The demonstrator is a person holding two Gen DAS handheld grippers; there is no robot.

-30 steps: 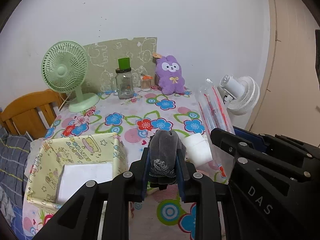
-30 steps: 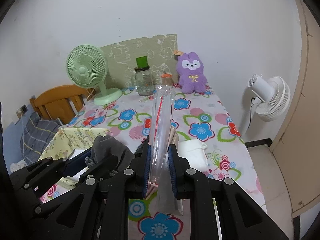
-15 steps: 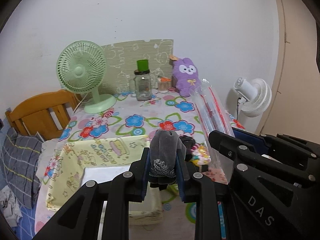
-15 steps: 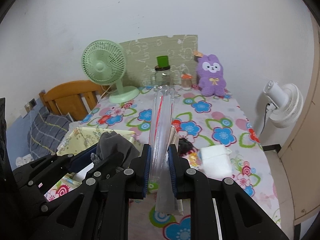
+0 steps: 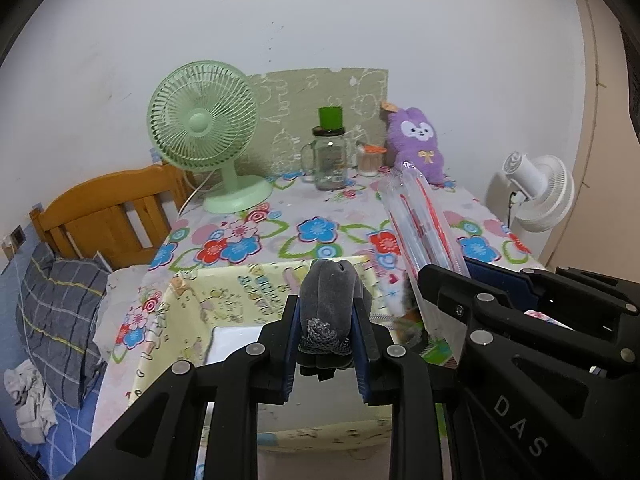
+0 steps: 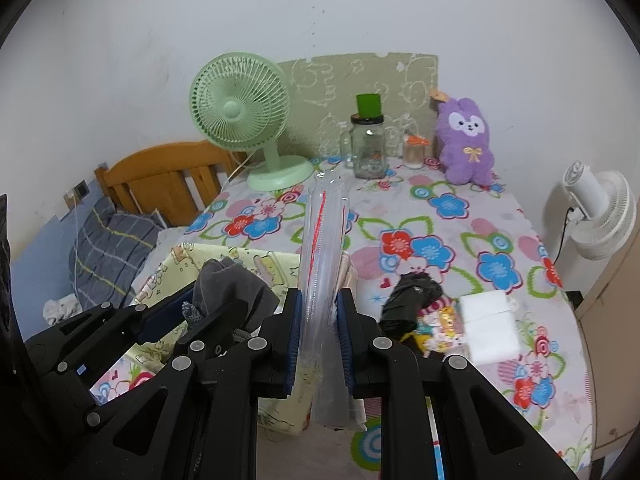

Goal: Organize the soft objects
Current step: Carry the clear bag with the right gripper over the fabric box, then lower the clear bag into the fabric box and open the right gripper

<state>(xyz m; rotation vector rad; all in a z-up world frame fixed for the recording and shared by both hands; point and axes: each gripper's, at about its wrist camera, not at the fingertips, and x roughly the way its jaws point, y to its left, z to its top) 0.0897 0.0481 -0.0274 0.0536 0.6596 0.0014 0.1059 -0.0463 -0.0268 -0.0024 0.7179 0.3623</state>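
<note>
The counter [image 6: 472, 216], covered in a flowered cloth, carries at its near left a yellow fabric bin [image 5: 224, 300] with a white sheet lying in its bottom, and this bin is judged to be where the soft things are to go. A clear plastic bag with red stripes [image 6: 324, 248] is clenched in the right hand-held gripper [image 6: 318, 344]; its long axis runs up and away from the jaws, nearly in line with them. A folded grey sock [image 5: 329, 300] is clamped in the left hand-held gripper [image 5: 326, 344] and stands upright between the pads. In the left wrist view the bin lies directly below and ahead of the sock, so the left hand is the nearer of the two to the bin, with the bag just to its right. A black cloth bundle [image 6: 412, 296] and a white pack [image 6: 488, 326] lie on the counter to the right of the bag, apart from the bin.
</note>
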